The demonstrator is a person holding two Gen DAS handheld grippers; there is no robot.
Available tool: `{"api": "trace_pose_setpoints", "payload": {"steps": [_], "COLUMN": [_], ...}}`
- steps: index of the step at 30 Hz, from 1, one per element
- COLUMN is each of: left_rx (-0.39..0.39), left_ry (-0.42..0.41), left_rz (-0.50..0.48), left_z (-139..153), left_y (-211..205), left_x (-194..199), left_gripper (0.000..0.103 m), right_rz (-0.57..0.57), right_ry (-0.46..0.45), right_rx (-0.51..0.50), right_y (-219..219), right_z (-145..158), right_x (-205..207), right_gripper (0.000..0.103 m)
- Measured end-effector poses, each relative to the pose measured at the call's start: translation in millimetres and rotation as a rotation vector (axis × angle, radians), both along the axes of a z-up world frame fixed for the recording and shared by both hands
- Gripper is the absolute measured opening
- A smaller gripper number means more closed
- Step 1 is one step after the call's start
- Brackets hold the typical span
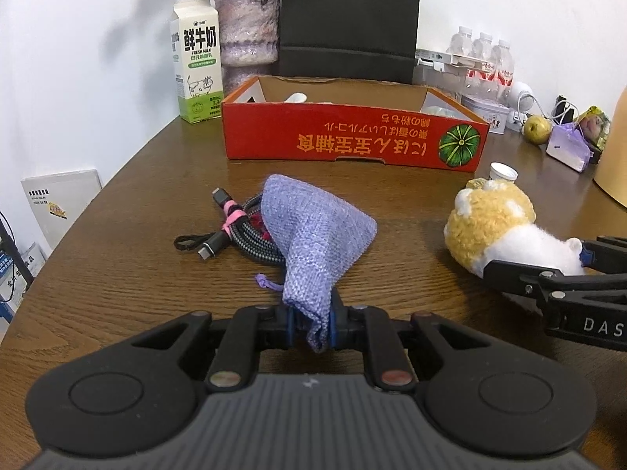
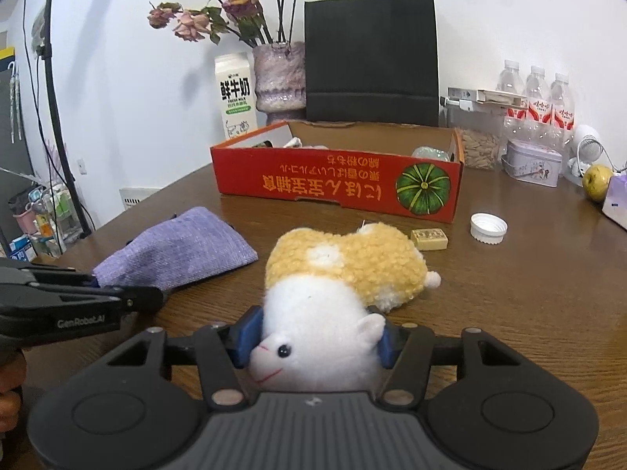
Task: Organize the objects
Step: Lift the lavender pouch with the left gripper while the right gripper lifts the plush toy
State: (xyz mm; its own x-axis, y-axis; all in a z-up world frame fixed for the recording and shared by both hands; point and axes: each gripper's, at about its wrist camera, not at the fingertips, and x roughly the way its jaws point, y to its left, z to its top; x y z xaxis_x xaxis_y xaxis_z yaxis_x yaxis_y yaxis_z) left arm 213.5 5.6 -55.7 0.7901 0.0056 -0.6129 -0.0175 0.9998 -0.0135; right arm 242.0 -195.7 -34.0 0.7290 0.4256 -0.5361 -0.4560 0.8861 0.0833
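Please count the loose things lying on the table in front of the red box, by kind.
Purple cloth pouch: 1
Plush toy: 1
Bundled cable: 1
White bottle cap: 1
Small tan block: 1
Total: 5

Right tongs [image 2: 313,338] closed on the white head of a plush toy [image 2: 345,266], blue pads [image 2: 247,337] pressing both sides, yellow body lying on the brown desk [image 2: 509,313]. At the left edge, left tongs [image 2: 117,293] pinching a purple fabric pouch [image 2: 176,250], which rests on the desk beside the toy. Just behind the toy, a small tan block [image 2: 429,239]; near it to the right, a white bottle cap [image 2: 488,227]. Further back, a red cardboard box [image 2: 337,186], open on top, with upside-down print and a green pumpkin picture. Behind the box, a milk carton [image 2: 235,98], a vase with dried roses [image 2: 279,78] and a black paper bag [image 2: 370,58]. At the right, water bottles [image 2: 537,98], a small tin [image 2: 533,164] and a yellow-green fruit [image 2: 596,182].
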Motion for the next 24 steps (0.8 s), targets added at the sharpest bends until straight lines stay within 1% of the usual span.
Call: {"api": "trace_pose_setpoints", "payload": {"steps": [8,12,16,19,22,24], "left_rx": [0.007,0.013,0.021,0.018,0.013,0.016], "left_ry": [-0.028,-0.028,-0.011,0.024,0.076,0.085], "left_rz": [-0.003,-0.009,-0.009,-0.015,-0.020,-0.018], "left_z": [10,13,14,11,5,3], "left_y": [-3,-6,-7,-5,-3,-1], "left_x": [-4,-5,-6,-4,-1,-1], "left_gripper": [0.015,0.015,0.015,0.015,0.022,0.038], "right_rz": [0.011,0.017,0.026,0.033,0.042,0.049], "right_ry": [-0.023,-0.028,-0.017,0.008,0.035,0.054], "right_rx": [0.019,0.023,0.014,0.009,-0.002,-0.008], "right_y": [-1,-1,0,0,0,0], "right_z": [6,9,8,5,3,1], "right_x": [-6,-8,-9,-7,-4,-2], "right_gripper": [0.054,0.054,0.054,0.055,0.056,0.057]}}
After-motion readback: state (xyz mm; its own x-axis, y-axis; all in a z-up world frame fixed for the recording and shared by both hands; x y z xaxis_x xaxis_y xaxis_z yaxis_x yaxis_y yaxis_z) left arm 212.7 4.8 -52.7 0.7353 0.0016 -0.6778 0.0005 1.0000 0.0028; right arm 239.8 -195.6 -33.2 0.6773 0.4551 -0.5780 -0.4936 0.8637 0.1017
